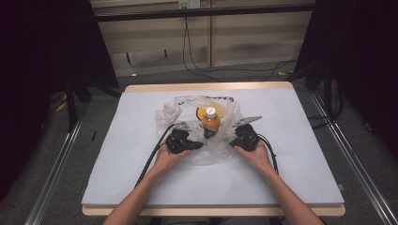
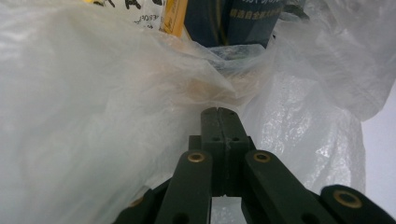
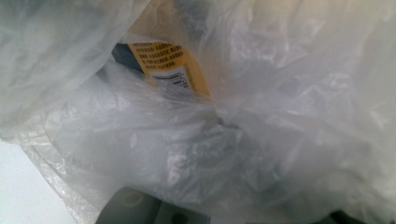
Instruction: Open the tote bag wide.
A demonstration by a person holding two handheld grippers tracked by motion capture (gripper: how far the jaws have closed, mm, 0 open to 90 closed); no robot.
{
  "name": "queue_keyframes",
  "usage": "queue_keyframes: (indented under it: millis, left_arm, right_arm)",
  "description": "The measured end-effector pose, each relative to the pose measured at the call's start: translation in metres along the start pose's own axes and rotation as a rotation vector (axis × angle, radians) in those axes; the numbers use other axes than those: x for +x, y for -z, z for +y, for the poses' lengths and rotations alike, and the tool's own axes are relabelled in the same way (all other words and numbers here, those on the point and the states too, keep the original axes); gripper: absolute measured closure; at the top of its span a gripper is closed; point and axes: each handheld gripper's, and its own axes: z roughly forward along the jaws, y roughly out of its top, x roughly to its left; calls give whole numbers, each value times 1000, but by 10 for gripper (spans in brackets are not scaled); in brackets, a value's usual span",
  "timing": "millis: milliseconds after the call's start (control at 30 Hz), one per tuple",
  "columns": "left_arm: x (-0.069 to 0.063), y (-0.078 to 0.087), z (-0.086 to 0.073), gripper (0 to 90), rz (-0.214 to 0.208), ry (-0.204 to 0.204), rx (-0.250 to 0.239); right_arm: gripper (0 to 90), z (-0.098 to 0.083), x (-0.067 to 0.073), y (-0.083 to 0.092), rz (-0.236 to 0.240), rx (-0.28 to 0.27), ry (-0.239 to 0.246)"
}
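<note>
In the left gripper view, the left gripper [image 2: 218, 112] sits in the lower middle of the frame with its two black jaws pressed flat together, their tips against a fold of the clear plastic bag [image 2: 93, 116]. The film bunches just above the tips, so the jaws look closed on that fold, though the pinched film itself is hard to make out. Above it, at the top centre, a dark blue and yellow printed label [image 2: 243, 21] shows through the plastic.

In the right gripper view, the right gripper [image 3: 154, 210] shows as a grey blur at the bottom edge, draped by the bag [image 3: 280, 140]; its jaws are hidden under the film, so I cannot tell whether they are open or closed. The yellow label [image 3: 175, 65] with small print lies in the upper middle, behind the plastic.

In the high view, the left gripper [image 1: 180, 140] and right gripper [image 1: 245, 136] sit at the centre of the frame, each held by a hand [image 1: 166, 158], on either side of the bag [image 1: 171, 112]. An orange bottle [image 1: 211, 121] with a white cap stands upright in the bag between them. The bag rests on the pale blue surface [image 1: 141, 178], slightly above the frame's centre. Black cables trail from both grippers toward the lower frame.
</note>
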Motion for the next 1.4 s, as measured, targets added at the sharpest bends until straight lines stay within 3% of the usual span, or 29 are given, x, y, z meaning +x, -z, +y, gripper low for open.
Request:
queue_keyframes:
  millis: [67, 233, 267, 467, 500, 600, 667, 967, 1033, 1133, 1200, 1267, 1400]
  left_arm:
    - [-2, 1, -1, 900, -4, 10, -10]
    - [-6, 11, 2, 900, -31, 11, -82]
    - [-6, 14, 3, 900, -34, -17, -87]
    - [-19, 26, 3, 900, -29, -29, -119]
    - [-20, 29, 4, 900, -28, -50, -118]
    - [-26, 37, 4, 900, -15, -29, -146]
    - [-28, 44, 4, 900, -13, -54, -156]
    - [-55, 63, 2, 900, -48, -109, -198]
    - [-57, 65, 2, 900, -57, -110, -204]
    - [-53, 69, 7, 900, -26, -101, -215]
    - [-46, 71, 13, 900, -15, -93, -241]
    - [-40, 74, 21, 900, 21, -98, -250]
    - [-26, 78, 33, 900, 38, -63, -296]
  right_arm:
    - [900, -1, 0, 1, 9, -6, -10]
    - [900, -1, -3, 15, 77, -129, -37]
    - [900, 0, -2, 19, 72, -137, -39]
    - [900, -3, 6, 38, 89, -177, -31]
    - [900, -3, 11, 47, 82, -181, -4]
    - [900, -5, 15, 57, 90, -190, 12]
    - [900, -9, 18, 67, 101, -201, 13]
    - [900, -25, 14, 109, 49, -251, -2]
    - [900, -20, 11, 111, 37, -277, -16]
    - [900, -3, 8, 109, 24, -291, 2]
    - [900, 11, 7, 110, 19, -308, 13]
    - [900, 26, 6, 112, 15, -334, 20]
    - [900, 56, 2, 114, 4, -372, 33]
